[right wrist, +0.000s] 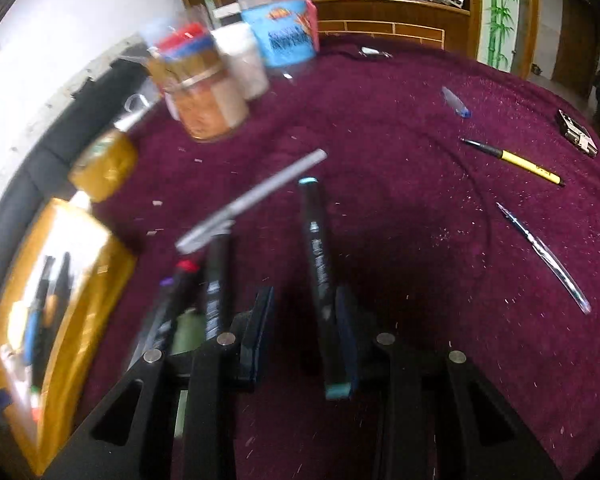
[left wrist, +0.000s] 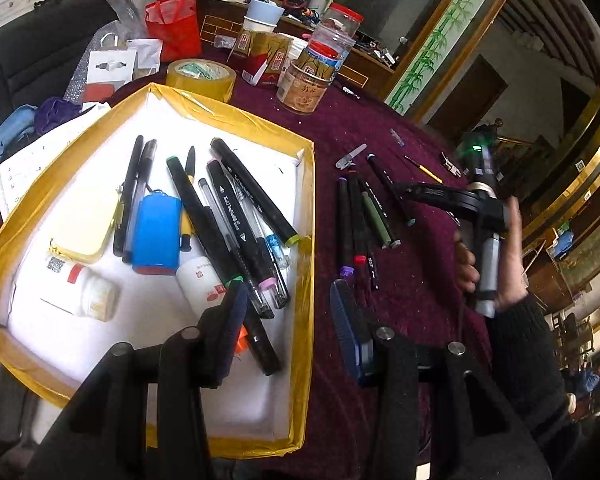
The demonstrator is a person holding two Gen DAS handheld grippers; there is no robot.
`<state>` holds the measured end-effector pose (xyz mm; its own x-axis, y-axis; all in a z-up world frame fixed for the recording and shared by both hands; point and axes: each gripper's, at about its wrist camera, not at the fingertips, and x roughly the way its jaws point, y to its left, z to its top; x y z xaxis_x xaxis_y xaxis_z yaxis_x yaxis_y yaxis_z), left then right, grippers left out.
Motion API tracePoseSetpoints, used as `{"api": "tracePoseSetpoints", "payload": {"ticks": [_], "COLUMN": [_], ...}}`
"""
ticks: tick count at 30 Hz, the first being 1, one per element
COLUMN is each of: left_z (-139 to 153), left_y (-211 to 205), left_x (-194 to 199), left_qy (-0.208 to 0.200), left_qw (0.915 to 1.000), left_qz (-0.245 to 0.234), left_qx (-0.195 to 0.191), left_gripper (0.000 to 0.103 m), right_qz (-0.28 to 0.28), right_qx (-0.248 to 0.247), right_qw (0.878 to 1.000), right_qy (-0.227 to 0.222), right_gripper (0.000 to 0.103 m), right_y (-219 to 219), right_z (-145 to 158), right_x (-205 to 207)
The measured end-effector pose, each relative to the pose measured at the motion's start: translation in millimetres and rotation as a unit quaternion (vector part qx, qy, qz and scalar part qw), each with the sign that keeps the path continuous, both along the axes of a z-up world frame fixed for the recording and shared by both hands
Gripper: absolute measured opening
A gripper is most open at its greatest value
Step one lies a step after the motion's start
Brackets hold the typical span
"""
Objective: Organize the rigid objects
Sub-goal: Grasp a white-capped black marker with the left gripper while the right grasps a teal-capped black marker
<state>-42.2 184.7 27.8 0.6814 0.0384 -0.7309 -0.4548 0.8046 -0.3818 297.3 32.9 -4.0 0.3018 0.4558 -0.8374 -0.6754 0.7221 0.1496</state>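
The left tongs [left wrist: 292, 328] are hanging released, pads well apart with nothing pressed between them. One pad is hovering over the yellow-taped tray [left wrist: 306, 216], the other over the maroon-covered bench [left wrist: 412, 280] just past the tray's rim.

The tray is holding a heap of black markers and pens [left wrist: 236, 216], a blue box [left wrist: 156, 236], a pale yellow case [left wrist: 86, 224] and two white bottles [left wrist: 80, 288].

Beside the tray, a small cluster of loose markers [left wrist: 354, 224] is lying on the bench.

The right tongs [right wrist: 304, 320] are grasping a black marker with teal caps [right wrist: 320, 264]. It is running lengthwise between the pads, lying against the right-hand one and poking out beyond the tips. It is showing crisp while the bench behind it is smearing with motion blur.

In the left wrist view, a person's hand [left wrist: 508, 264] in a dark sleeve is gripping the handle of these tongs above the bench, right of the loose markers.

Farther off, a yellow pen [right wrist: 516, 160] and a clear pen [right wrist: 548, 260] are lying apart on the cloth. A roll of tan tape [left wrist: 200, 76] and a printed jar [left wrist: 304, 88] are standing near the tray's far end.
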Motion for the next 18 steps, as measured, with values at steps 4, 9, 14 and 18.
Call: {"api": "tracePoseSetpoints", "payload": {"ticks": [4,9,14,18], "left_z": [0.0,-0.7,1.3,1.1], "left_y": [-6.3,-21.0,-40.8,-52.1], "left_x": [2.8,17.1,40.4,78.9], "left_qy": [0.005,0.012,0.021,0.043], "left_qw": [1.0,0.9996,0.9986,0.997], "left_qz": [-0.006,-0.024,-0.047,-0.06], "left_qx": [0.002,-0.006,-0.013,-0.02], "left_gripper": [0.041,0.041,0.041,0.041], "right_qz": [-0.006,0.012,-0.023,-0.059], "right_qx": [-0.018,-0.046,-0.038,0.045], "right_qw": [1.0,0.999,0.999,0.997], "right_qy": [-0.022,-0.026,-0.018,0.018], "right_gripper": [0.013,0.013,0.013,0.013], "right_y": [5.9,-13.4,-69.3,-109.2], "right_z": [-11.5,-10.6,-9.5,-12.8], "right_x": [-1.0,-22.0,-30.3,-18.9]}}
